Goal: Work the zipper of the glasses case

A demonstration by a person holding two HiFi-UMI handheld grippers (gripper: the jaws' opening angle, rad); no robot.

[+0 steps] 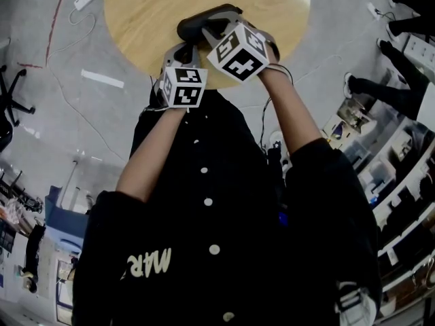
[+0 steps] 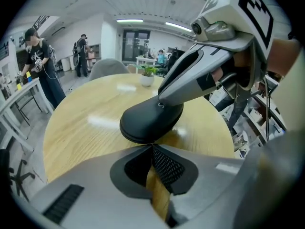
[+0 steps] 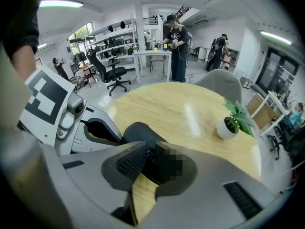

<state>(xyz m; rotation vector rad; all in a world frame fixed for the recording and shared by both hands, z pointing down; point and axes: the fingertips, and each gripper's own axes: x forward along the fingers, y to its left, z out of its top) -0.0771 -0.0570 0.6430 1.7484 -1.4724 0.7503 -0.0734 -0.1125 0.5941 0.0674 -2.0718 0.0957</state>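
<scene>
Left gripper (image 2: 152, 148): closed at the near edge of the glasses case (image 2: 147, 120).
Right gripper (image 3: 148, 155): clamps the case.
Risk: the thin pinch may slip free, and the case may skid on the desk (image 2: 81, 128).

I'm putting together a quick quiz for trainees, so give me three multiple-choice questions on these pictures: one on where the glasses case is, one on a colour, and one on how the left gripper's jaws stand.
1. Where does the glasses case lie?
A) on the floor
B) on the round wooden table
C) on an office chair

2. What colour is the plant pot?
A) red
B) black
C) white

3. How do the jaws of the left gripper stand?
A) closed, tips together at the case's near edge
B) wide apart
C) clamped on the plant pot

Answers:
1 B: the black case rests on the light wood top.
2 C: the pot shows white in both gripper views.
3 A: the left gripper view shows no gap between the tips.
</scene>
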